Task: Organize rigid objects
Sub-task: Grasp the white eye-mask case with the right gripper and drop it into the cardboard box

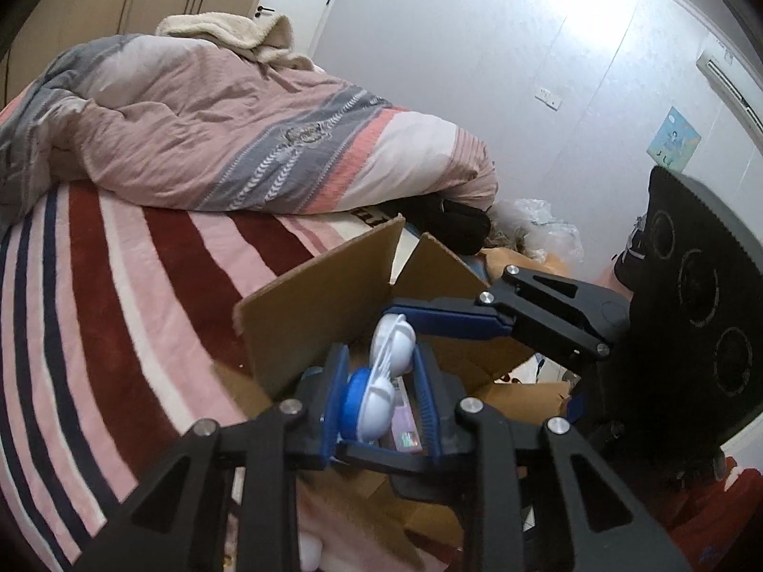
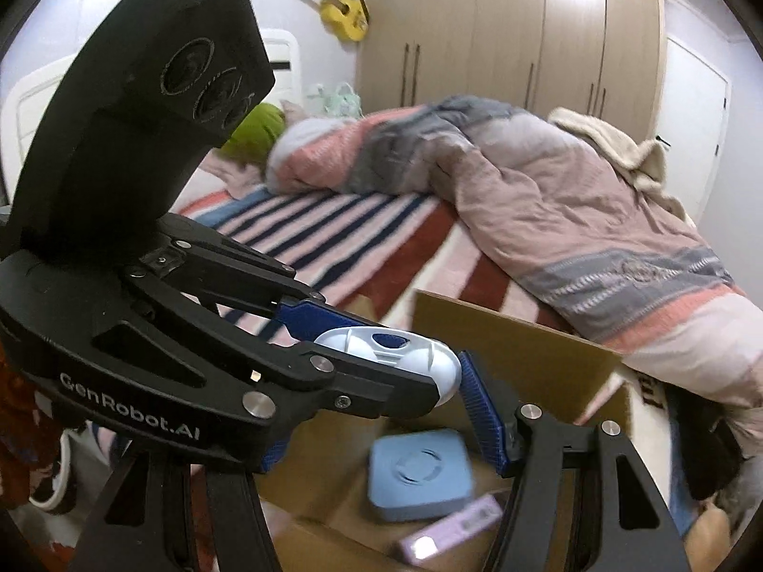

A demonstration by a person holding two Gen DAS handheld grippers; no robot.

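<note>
Left gripper [image 1: 381, 393] is clamped on the white-and-blue plastic case [image 1: 381, 381], blue pads [image 1: 336, 398] pressing both sides, holding it above the open cardboard box [image 1: 314, 324] at the bed's [image 1: 95, 310] near edge. Right gripper [image 1: 481, 321] hangs beside it over the box mouth, jaws wide, nothing between them. In the right wrist view its one visible pad [image 2: 481, 410] sits just beside the case [image 2: 396, 348]; touching or not, can't tell. Box flaps stand upright on the far side. Inside: blue square device [image 2: 419, 474], pink flat item [image 2: 453, 536] beside it. Quilt [image 1: 229, 128] lies near the box's far edge.
</note>
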